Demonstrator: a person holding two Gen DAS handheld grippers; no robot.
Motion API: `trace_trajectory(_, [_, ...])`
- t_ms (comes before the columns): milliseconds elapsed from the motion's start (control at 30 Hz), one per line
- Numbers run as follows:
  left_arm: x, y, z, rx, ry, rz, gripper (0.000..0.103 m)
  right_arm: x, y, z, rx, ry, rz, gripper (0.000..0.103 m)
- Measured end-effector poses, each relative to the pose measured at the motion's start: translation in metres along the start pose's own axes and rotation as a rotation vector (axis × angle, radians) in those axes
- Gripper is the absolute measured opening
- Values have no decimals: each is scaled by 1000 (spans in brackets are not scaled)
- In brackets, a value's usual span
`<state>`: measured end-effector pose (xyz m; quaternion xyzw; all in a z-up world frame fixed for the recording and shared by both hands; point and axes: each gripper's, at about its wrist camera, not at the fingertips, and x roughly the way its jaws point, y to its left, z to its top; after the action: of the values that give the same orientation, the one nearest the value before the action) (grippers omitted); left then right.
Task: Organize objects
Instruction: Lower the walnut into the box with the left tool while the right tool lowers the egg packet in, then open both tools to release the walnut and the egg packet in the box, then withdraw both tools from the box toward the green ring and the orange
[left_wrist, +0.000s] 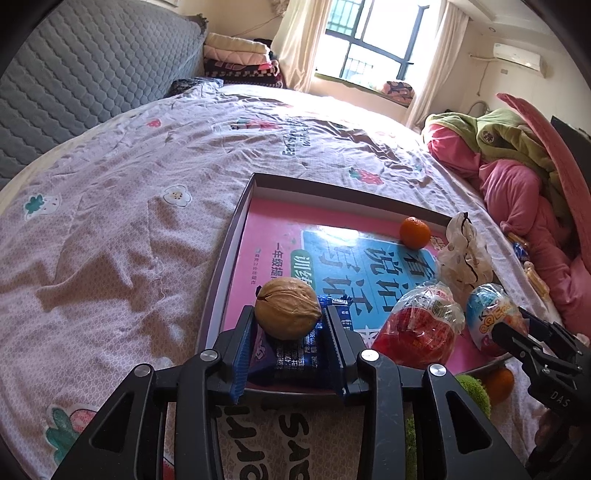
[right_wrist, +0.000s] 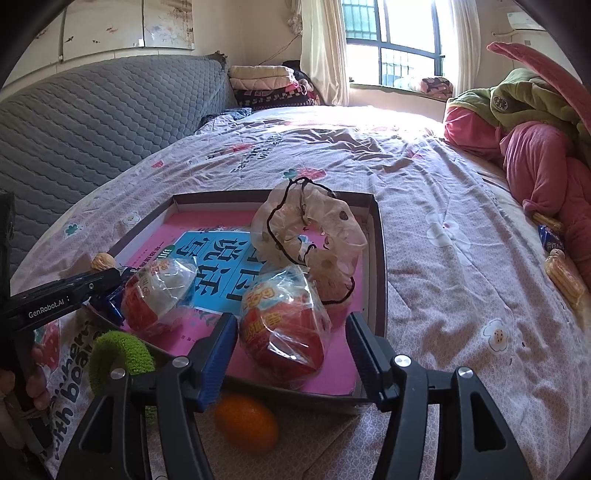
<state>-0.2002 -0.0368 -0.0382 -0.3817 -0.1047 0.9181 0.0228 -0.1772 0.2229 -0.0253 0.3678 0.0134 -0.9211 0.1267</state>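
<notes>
Walnut (left_wrist: 288, 312) pinched in left gripper (left_wrist: 289, 328) over box (left_wrist: 236, 229); right gripper (right_wrist: 291, 343) wide around wrapped egg (right_wrist: 284, 332).

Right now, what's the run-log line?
left gripper: around walnut, grip unclear | right gripper: open around wrapped egg | both over box

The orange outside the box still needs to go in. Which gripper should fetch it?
Right. The orange lies on the bedspread just under the right gripper, whose jaws stand clear of the wrapped egg. The left gripper sits farther off, around the walnut.
</notes>
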Motion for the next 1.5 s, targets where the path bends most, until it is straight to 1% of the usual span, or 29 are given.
trace_trajectory(100, [-2,-1,-1,0,-1,2,41,-2,0,0,-1,-4,-2,65])
trace_trajectory(267, [-4,-1,-2,1,-3,7,43,-7,0,2,0,-16,1,67])
trace_trajectory(633, [-16,1,-1,-3,-13,17,44,-15,-3,5,17,-36,9,67])
trace_trajectory(833, [-24,-3,1,3,-28,16,44,-21,-4,6,24,-55,11,68])
trace_trajectory(1000, [-31,-10,1,10,-31,7,44,-25,-5,7,28,-62,17,70])
trace_trajectory(1033, [-33,-12,1,13,-34,5,45,-27,-5,8,29,-66,15,70])
trace_trajectory(1100, [-36,-16,1,18,-38,3,51,-29,-5,9,24,-71,15,71])
trace_trajectory(1267, [-45,-26,2,30,-47,-2,54,-37,-2,10,-4,-100,-12,72])
trace_trajectory(1300, [-47,-27,1,31,-50,-1,56,-39,-2,11,-9,-106,-13,72])
trace_trajectory(1500, [-59,-35,1,37,-65,-4,59,-49,-3,13,-6,-134,-8,74])
